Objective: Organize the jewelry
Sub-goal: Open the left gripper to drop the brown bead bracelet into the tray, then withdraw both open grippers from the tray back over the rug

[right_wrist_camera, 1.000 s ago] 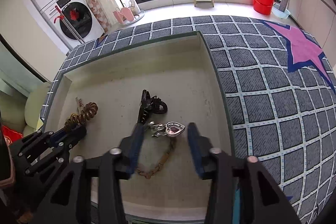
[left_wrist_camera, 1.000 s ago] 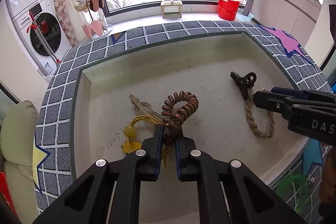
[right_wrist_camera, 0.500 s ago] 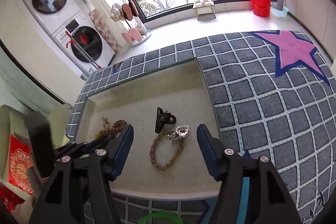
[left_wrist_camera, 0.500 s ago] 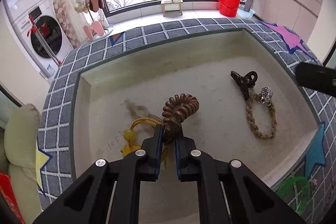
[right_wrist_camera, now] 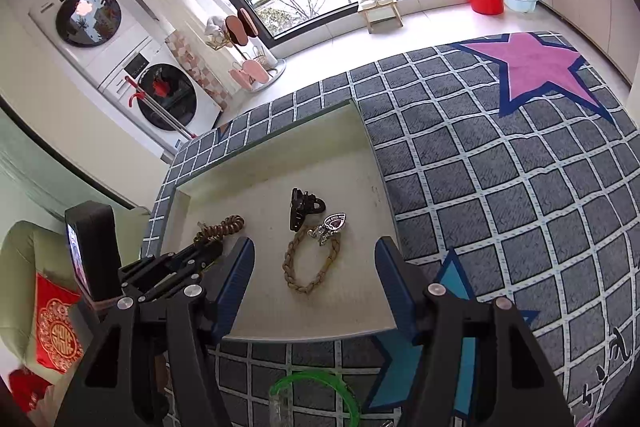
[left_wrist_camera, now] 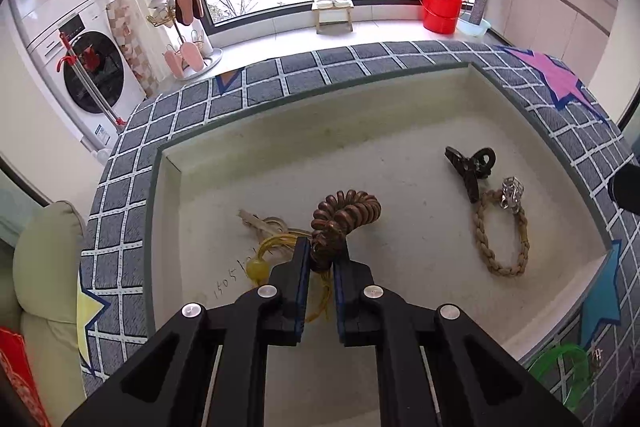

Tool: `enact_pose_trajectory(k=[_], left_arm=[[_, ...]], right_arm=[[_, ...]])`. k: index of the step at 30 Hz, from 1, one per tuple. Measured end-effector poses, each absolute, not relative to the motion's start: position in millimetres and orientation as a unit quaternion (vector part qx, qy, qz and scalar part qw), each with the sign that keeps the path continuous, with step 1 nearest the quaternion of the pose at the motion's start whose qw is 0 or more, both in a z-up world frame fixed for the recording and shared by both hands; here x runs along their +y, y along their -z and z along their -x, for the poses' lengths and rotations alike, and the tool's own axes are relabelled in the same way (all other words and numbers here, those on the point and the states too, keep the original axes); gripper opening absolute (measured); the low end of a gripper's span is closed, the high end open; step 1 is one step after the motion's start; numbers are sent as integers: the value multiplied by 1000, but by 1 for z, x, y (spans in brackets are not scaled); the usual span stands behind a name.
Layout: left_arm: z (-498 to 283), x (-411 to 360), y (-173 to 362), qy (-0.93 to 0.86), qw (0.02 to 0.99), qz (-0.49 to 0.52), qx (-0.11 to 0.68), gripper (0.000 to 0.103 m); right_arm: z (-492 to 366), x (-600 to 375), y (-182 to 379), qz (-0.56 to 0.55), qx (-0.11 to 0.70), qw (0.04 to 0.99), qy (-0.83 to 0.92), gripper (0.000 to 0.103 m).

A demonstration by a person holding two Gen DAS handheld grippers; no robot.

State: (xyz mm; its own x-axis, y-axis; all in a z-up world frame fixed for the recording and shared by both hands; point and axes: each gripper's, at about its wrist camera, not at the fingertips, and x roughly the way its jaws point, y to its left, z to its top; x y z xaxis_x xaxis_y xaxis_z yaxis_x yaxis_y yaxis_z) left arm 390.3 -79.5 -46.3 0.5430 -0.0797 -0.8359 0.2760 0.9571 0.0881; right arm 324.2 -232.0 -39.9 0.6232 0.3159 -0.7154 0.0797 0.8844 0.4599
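My left gripper (left_wrist_camera: 321, 259) is shut on a brown spiral hair tie (left_wrist_camera: 344, 215) inside the shallow cream tray (left_wrist_camera: 400, 107); the tie also shows in the right wrist view (right_wrist_camera: 220, 229). Under it lies a yellow beaded cord (left_wrist_camera: 260, 263). A braided rope bracelet (left_wrist_camera: 500, 239) with a silver heart charm (left_wrist_camera: 512, 193) and a black hair claw (left_wrist_camera: 470, 165) lie at the tray's right. My right gripper (right_wrist_camera: 314, 259) is open and empty, raised above the tray's near edge, with the bracelet (right_wrist_camera: 310, 263), charm (right_wrist_camera: 330, 227) and claw (right_wrist_camera: 302, 209) beyond it.
The tray (right_wrist_camera: 280, 323) sits on a grey grid-patterned mat (right_wrist_camera: 500, 187) with a pink star (right_wrist_camera: 532, 63). A green ring (right_wrist_camera: 312, 395) lies at the near edge. A washer (left_wrist_camera: 76, 67), a red bucket (left_wrist_camera: 440, 11) and a window stand beyond.
My right gripper has let go of the heart charm, opened wider and pulled back up out of the tray. My left gripper has kept hold of the spiral hair tie and lifted slightly.
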Motion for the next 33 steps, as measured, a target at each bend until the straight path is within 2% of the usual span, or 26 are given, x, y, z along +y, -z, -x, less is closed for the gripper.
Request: enact_pose_trajectory(k=[1, 2, 3, 11, 13, 14, 16, 18, 23, 33], left_arm=[[-391, -78, 45, 104, 872, -103, 467, 33], [-390, -77, 44, 102, 874, -102, 465, 54], [-390, -76, 42, 97, 876, -101, 461, 103], [-384, -72, 23, 86, 893, -94, 431, 103], [-380, -69, 20, 78, 895, -92, 429, 103], [-377, -66, 19, 74, 896, -90, 428, 103], [-367, -62, 16, 68, 900, -88, 421, 103], [-359, -57, 15, 66, 903, -89, 416, 103], [-337, -47, 11, 69, 905, -78, 412, 103], [-283, -40, 7, 102, 899, -60, 422, 103]], right_arm=[[-323, -233, 39, -232, 428, 871, -68, 66], [-323, -233, 39, -233, 427, 871, -68, 66], [-322, -234, 38, -234, 426, 871, -67, 66], [-315, -238, 35, -239, 424, 871, -65, 67], [-312, -237, 36, -235, 427, 870, -67, 74], [-311, -235, 36, -232, 427, 871, -67, 86], [-305, -231, 33, -221, 420, 878, -66, 88], [-300, -227, 31, -207, 414, 884, -63, 103], [-282, -220, 26, -194, 402, 893, -63, 103], [-246, -218, 23, -187, 439, 876, -67, 103]])
